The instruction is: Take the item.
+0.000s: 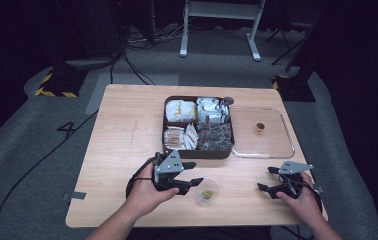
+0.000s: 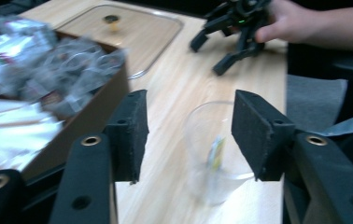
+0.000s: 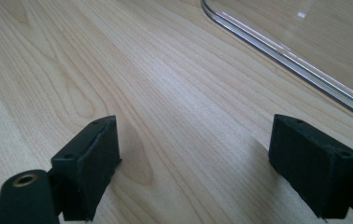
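A small clear plastic cup (image 1: 207,191) stands upright on the near middle of the pale wooden tabletop (image 1: 122,145), with what looks like a yellowish wrapped piece lying in its bottom, though blur makes that hard to tell. The left gripper (image 1: 193,173) sits just left of the cup; in the left gripper view its black padded jaws stand partly open on either side of the cup (image 2: 214,154), with gaps showing and nothing gripped. The right gripper (image 1: 267,178) rests low at the near right, jaws spread wide over bare wood, holding nothing. Farther back, a dark brown compartmented box (image 1: 198,152) holds silvery and clear wrapped packets. A clear rectangular lid (image 1: 277,145) with a small brown knob (image 1: 260,128) lies flat against the box's right side. Grey carpet surrounds the tabletop, in a dark room with cables and a white frame beyond.
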{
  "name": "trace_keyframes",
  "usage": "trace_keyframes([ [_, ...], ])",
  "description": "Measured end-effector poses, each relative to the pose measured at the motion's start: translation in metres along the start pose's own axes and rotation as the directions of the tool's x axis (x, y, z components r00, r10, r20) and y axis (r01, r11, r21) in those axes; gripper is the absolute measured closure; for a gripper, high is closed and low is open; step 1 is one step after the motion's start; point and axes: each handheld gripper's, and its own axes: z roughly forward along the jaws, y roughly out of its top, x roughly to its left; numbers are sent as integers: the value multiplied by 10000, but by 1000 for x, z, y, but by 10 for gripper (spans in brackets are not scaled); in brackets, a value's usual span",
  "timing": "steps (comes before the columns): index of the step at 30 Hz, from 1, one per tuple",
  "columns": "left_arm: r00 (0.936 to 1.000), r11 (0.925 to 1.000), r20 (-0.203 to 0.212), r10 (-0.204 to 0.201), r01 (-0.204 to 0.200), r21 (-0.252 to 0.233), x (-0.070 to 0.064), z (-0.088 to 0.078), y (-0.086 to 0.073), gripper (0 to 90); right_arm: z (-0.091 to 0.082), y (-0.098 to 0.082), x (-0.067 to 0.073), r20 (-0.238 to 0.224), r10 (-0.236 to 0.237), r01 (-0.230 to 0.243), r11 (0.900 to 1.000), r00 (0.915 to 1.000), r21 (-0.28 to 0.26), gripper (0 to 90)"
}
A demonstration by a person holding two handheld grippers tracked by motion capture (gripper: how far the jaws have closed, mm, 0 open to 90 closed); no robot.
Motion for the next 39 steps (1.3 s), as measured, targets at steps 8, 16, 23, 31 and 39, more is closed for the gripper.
trace_keyframes([
  [8, 9934, 9988, -1068, -421, 443, 185, 10, -22, -10, 409, 0, 0, 0, -7, 9, -9, 10000, 10000, 11, 165],
  [16, 9801, 9951, -1805, -832, 914, 373, 24, -44, -29, 366, 0, 0, 0, -2, 9, -9, 10000, 10000, 17, 165],
  [23, 9643, 9888, -2391, -1136, 1332, 671, 36, -58, -50, 346, 0, 0, 0, -1, 8, -8, 10000, 10000, 16, 165],
  [31, 9465, 9771, -2826, -1559, 1898, 967, 47, -66, -74, 324, 0, 0, 0, -2, 9, -9, 10000, 10000, 15, 165],
  [39, 9220, 9565, -3369, -1908, 2517, 1472, 56, -70, -100, 320, 0, 0, 0, -12, 10, -10, 10000, 10000, 11, 165],
])
